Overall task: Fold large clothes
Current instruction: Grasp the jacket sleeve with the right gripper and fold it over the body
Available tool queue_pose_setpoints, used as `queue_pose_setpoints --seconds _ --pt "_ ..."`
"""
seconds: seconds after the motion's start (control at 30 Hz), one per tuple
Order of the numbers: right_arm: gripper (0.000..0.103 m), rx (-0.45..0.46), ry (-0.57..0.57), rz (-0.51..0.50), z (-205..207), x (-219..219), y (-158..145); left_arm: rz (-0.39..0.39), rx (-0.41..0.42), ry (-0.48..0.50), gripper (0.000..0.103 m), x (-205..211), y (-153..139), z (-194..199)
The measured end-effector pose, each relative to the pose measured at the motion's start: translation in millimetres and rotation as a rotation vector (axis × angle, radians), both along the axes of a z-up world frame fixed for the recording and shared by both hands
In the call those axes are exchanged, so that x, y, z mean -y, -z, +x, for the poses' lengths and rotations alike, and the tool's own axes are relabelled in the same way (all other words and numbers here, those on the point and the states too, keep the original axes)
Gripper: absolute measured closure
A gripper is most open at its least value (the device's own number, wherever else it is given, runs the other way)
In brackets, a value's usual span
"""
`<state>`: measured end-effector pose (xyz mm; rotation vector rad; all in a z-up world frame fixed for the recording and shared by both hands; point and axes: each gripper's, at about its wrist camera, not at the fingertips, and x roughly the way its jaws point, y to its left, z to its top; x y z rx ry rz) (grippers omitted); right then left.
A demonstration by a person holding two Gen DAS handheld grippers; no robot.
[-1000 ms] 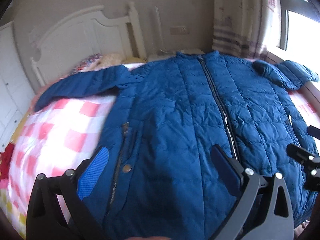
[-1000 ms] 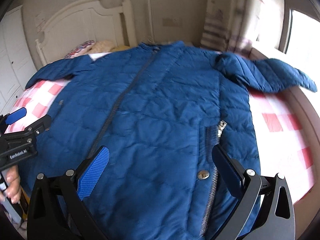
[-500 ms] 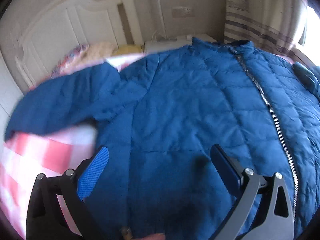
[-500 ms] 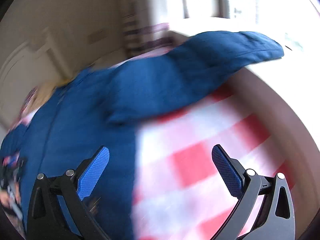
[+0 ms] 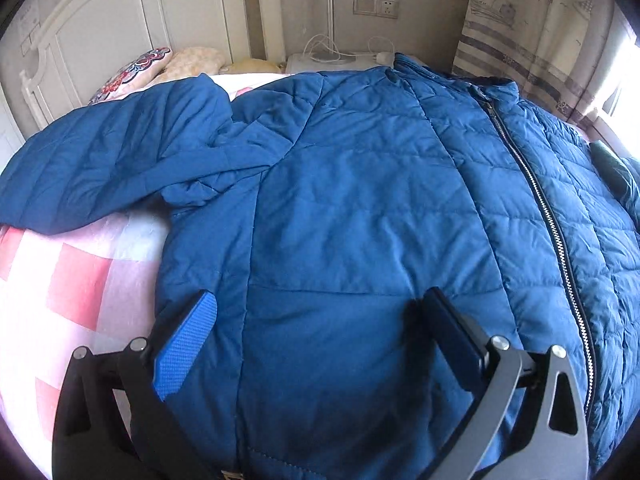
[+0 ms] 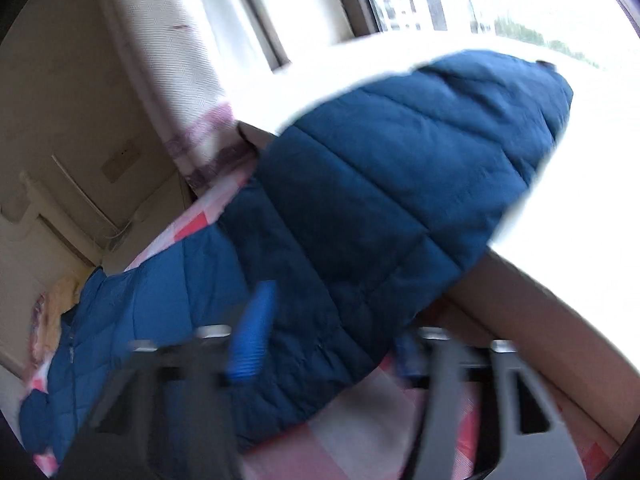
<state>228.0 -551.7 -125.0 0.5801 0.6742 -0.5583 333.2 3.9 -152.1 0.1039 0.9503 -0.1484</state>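
Observation:
A blue quilted puffer jacket (image 5: 360,208) lies front up on the bed, zipper (image 5: 552,216) closed, its left sleeve (image 5: 104,160) stretched out to the left. My left gripper (image 5: 320,344) is open and empty, low over the jacket's left body panel. In the blurred, tilted right wrist view the jacket's right sleeve (image 6: 400,184) fills the middle. My right gripper (image 6: 328,340) is open with the sleeve's lower part lying between its fingers; it is not closed on the sleeve.
The bed has a pink and white checked cover (image 5: 72,280). A white headboard (image 5: 120,24), pillows (image 5: 136,72) and a nightstand with cables (image 5: 332,60) stand behind. A curtain (image 5: 540,24) and a bright window (image 6: 500,0) are on the right, beside the bed's brown edge (image 6: 540,320).
My left gripper has moved forward and left from the hem to the left body panel. My right gripper has swung right and tilted, from the jacket's front to the right sleeve.

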Motion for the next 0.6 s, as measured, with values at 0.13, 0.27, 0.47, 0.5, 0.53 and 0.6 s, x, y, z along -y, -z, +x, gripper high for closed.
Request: queue_pose_setpoints --seconds 0.13,0.27,0.47,0.5,0.53,0.6 --pt "0.074 0.033 -0.118 -0.263 24 -59 -40 0.002 0.003 -0.003 0.002 0 0 -1" --pt "0.074 0.049 -0.38 -0.413 64 -156 -66 0.001 0.004 -0.004 0.002 0 0 -1" --pt "0.073 -0.018 -0.841 -0.474 88 -308 -31 -0.001 0.004 -0.004 0.002 -1 -1 -1" --pt "0.073 -0.08 -0.905 -0.471 91 -326 -15 -0.002 0.004 -0.003 0.002 -1 -1 -1" --pt "0.066 -0.142 -0.941 -0.483 92 -338 -1 -0.002 0.005 -0.003 0.002 -1 -1 -1" --pt "0.06 -0.2 -0.971 -0.531 91 -348 18 -0.002 0.005 -0.002 0.002 -1 -1 -1"
